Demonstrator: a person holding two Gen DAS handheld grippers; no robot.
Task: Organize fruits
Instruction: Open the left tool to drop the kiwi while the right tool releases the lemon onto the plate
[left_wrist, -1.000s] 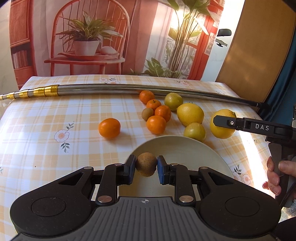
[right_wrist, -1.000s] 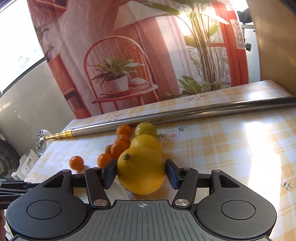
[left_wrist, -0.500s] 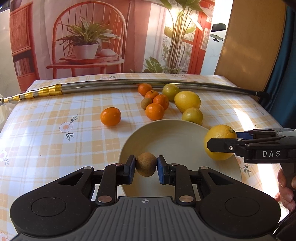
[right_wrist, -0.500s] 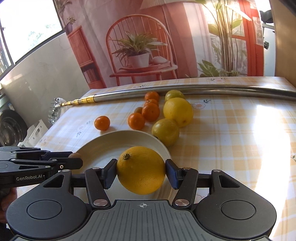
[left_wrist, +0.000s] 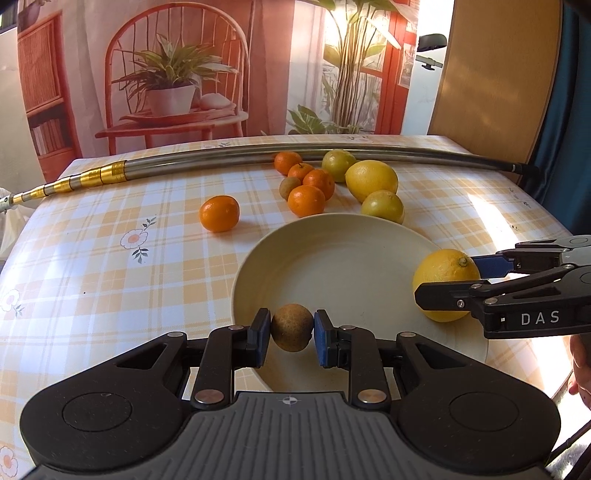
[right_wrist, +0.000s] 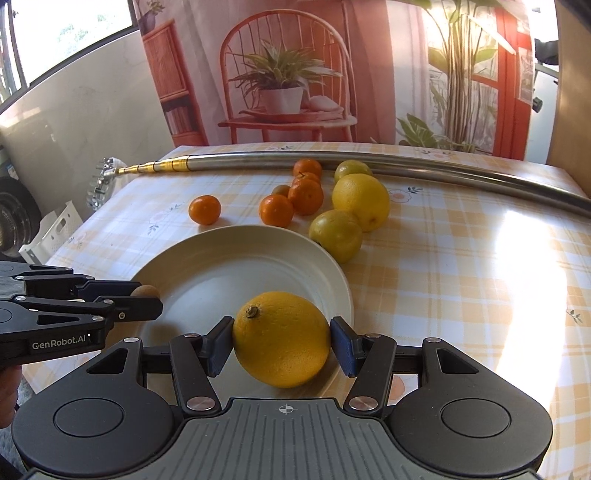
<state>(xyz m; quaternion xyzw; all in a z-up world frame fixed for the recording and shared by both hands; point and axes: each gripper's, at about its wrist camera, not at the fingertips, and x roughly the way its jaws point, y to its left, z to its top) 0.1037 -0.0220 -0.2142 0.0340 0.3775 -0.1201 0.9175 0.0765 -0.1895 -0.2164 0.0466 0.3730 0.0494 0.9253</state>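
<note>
A small brown fruit (left_wrist: 291, 327) is pinched between the pads of the left hand-held gripper (left_wrist: 291, 332), held over the plate (left_wrist: 332, 254) near its rim at about 7 o'clock in the left wrist view. A large yellow citrus (right_wrist: 281, 339) is clamped in the right hand-held gripper (right_wrist: 282, 341), over the plate's edge at about 5 o'clock in the right wrist view; whether it is already touching the plate cannot be told. The step in hand is judged to be the setting down of both fruits. To do it well, each fruit is best lowered until it is borne by the plate before the jaws are opened, since round fruit released from above is likely to roll toward the centre or off the rim. The two should be kept apart so that one is not knocked by the other, and the jaws should be opened slowly and drawn straight back. No fruit lies loose in the plate; it is otherwise bare. The rest is on the counter (left_wrist: 92, 266) beyond the plate: a cluster of small oranges (left_wrist: 306, 199) and yellow-green citrus (left_wrist: 382, 206) at about 12 o'clock, a lone orange (left_wrist: 219, 213) at about 10 o'clock, and a long metal pole (left_wrist: 221, 159) behind them.
</note>
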